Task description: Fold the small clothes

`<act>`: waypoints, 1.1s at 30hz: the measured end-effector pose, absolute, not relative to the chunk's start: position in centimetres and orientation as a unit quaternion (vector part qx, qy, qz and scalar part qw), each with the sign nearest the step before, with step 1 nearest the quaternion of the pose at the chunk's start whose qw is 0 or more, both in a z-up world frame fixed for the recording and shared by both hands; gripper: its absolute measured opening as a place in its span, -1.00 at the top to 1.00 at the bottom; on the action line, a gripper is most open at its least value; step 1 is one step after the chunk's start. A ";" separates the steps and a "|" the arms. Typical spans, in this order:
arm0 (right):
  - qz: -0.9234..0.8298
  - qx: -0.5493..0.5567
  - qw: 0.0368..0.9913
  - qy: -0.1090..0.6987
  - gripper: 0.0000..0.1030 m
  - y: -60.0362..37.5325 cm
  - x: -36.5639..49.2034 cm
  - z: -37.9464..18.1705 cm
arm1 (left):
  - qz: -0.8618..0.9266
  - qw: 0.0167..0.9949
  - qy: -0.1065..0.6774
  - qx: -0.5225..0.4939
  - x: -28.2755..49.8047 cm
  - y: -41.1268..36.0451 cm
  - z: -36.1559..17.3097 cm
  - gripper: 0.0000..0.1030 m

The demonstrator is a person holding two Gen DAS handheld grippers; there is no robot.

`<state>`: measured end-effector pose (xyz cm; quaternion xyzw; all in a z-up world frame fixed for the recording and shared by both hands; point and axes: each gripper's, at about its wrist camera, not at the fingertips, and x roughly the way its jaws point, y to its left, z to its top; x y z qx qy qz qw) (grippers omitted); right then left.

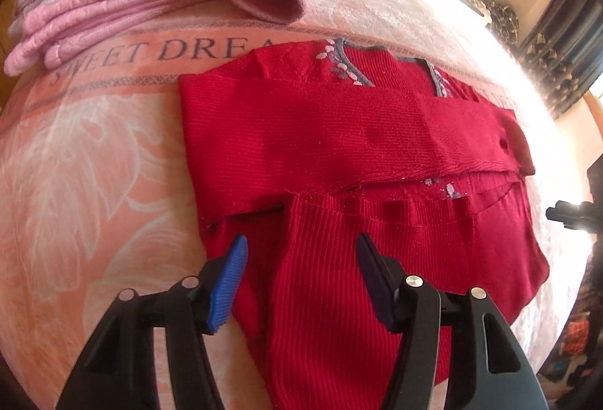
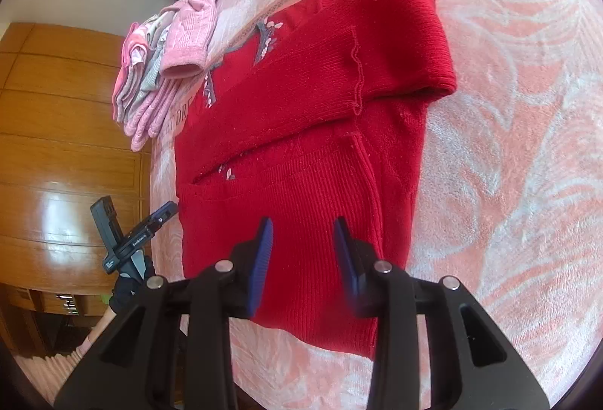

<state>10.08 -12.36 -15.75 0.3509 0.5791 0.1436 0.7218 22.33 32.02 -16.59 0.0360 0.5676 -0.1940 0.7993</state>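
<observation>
1. Both grippers, left (image 1: 301,251) and right (image 2: 303,233), hover with jaws apart over the hem of a red sweater (image 1: 358,146), holding nothing.
2. Sweater lies flat mid-blanket (image 1: 94,165), sleeves crossed over its chest.
3. Next likely: pinch both hem corners evenly, lift low, fold toward the collar.
4. Folded pink clothes (image 1: 94,6) wait beyond; wooden wardrobe (image 2: 56,146) stands bedside.
</observation>
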 end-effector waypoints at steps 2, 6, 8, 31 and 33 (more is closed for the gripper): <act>0.149 0.334 0.724 0.585 0.35 -11.9 10.5 -15.9 | -0.200 0.788 0.582 0.027 23.0 32.1 -17.7 -0.17; 0.151 0.308 0.733 0.587 0.35 -11.6 10.9 -15.9 | -0.211 0.780 0.590 0.015 23.7 32.3 -18.5 -0.13; 0.146 0.278 0.743 0.591 0.26 -11.4 11.2 -15.8 | -0.224 0.776 0.590 0.013 23.6 32.0 -18.4 0.20; 0.171 0.118 0.766 0.609 0.93 -8.9 13.6 -17.3 | -0.245 0.779 0.576 0.036 23.3 30.2 -17.7 0.87; 0.175 0.125 0.769 0.603 0.93 -9.1 13.1 -16.6 | -0.247 0.783 0.570 0.028 23.0 30.3 -17.0 0.90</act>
